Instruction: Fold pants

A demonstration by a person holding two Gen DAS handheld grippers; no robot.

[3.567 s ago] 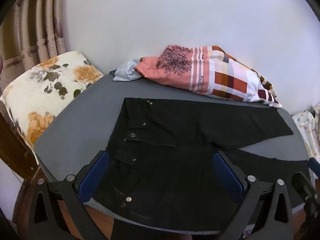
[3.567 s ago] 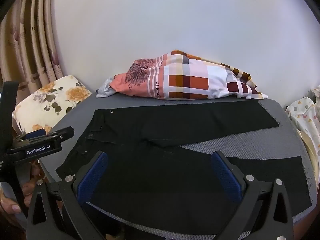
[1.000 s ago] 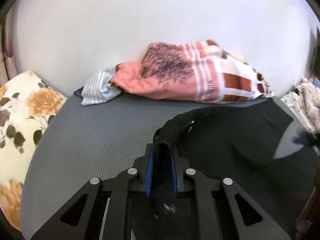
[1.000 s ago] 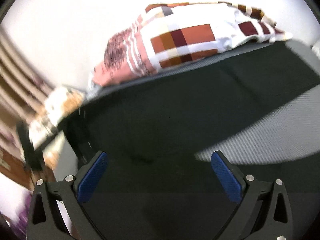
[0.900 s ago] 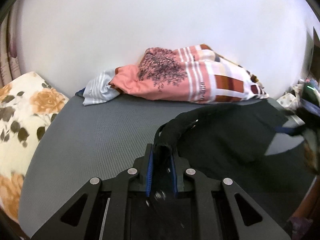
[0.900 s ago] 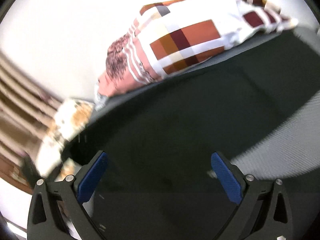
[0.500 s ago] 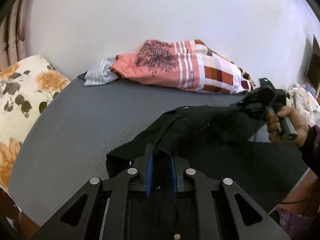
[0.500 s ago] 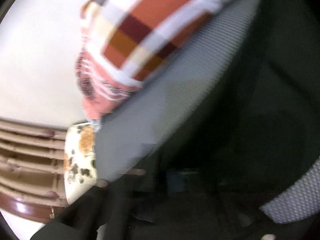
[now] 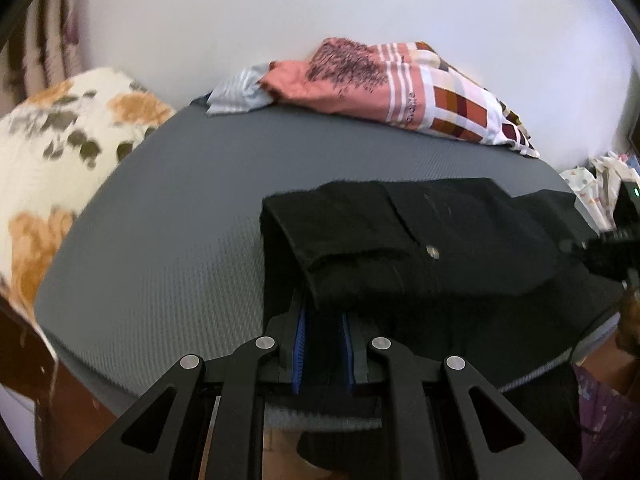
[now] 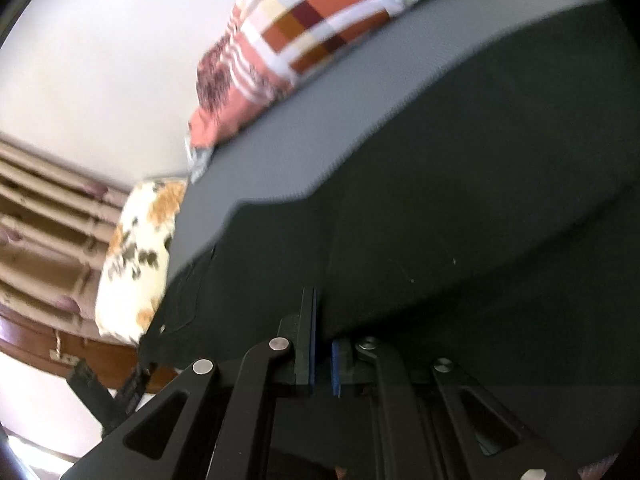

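The black pants (image 9: 420, 240) lie folded over on the grey mat (image 9: 180, 240), with a metal button showing on the top layer. My left gripper (image 9: 323, 320) is shut on the near edge of the pants, the cloth pinched between its blue pads. In the right wrist view the black pants (image 10: 460, 200) fill the right half of the frame, and my right gripper (image 10: 323, 344) is shut on their near edge. The right gripper's body also shows at the right edge of the left wrist view (image 9: 616, 248), held by a hand.
A pink and checked pile of clothes (image 9: 392, 88) lies along the mat's far edge by the white wall. A floral cushion (image 9: 60, 152) sits to the left, with curtains (image 10: 40, 216) behind. A patterned cloth (image 9: 592, 192) lies at the far right.
My left gripper has brought the pants' edge down toward the mat's near side, so the cloth now lies folded over. My right gripper has shut on the pants.
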